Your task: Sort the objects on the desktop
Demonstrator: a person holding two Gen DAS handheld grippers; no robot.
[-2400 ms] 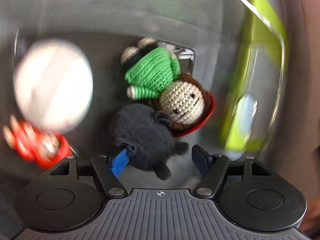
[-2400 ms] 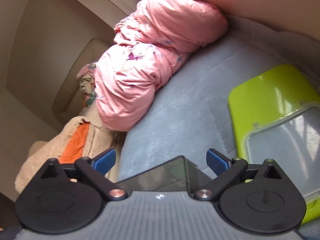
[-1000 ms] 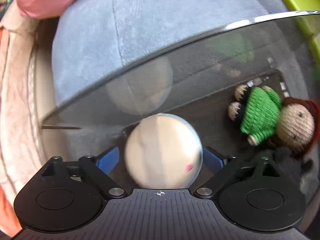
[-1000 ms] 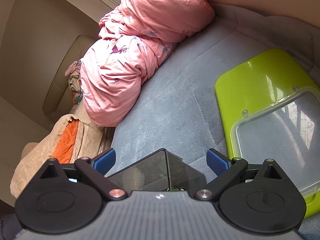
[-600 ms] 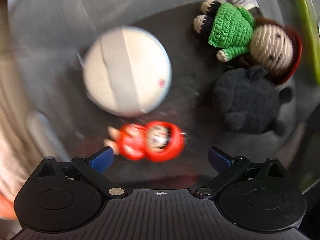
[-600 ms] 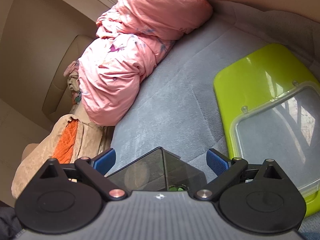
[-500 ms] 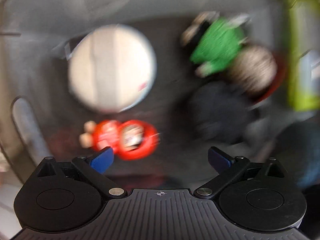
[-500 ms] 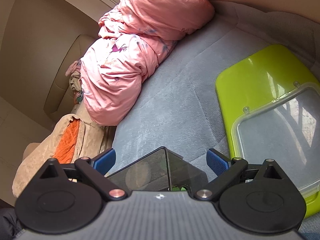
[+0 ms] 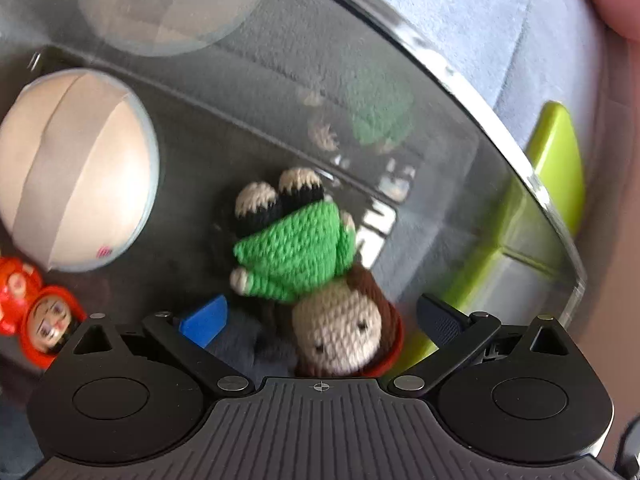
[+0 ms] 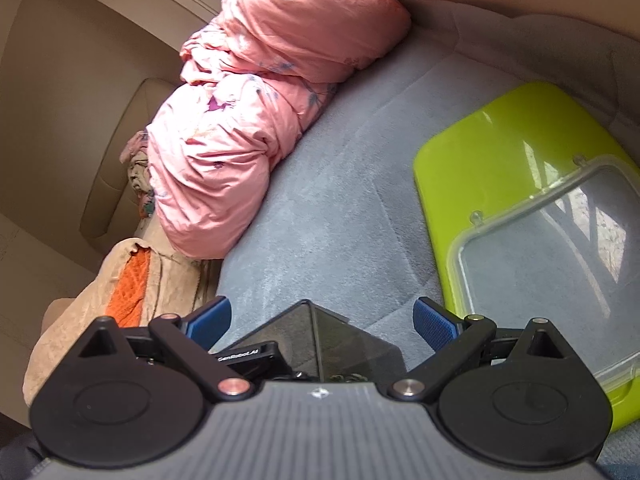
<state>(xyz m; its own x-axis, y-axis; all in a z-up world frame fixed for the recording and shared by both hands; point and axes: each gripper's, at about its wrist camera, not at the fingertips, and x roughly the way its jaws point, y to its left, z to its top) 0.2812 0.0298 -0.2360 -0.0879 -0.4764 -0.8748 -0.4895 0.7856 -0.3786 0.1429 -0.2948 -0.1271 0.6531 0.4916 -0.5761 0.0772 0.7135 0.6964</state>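
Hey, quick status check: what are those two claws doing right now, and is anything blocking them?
Left gripper open over crocheted doll in smoky bin. Right gripper open, empty, above bin corner. Dark plush crowds the doll.

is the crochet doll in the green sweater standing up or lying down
Lying down. The crochet doll lies flat on the floor of the dark clear box, feet toward the far wall, face up between the open left tongs.

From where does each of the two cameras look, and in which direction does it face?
Left wrist: sits behind the open left claw, facing steeply down into the smoked clear box at the crochet doll.
Right wrist: sits behind the open right claw, facing across the grey cushion toward the pink bedding.
Shared: the box and the green lid.
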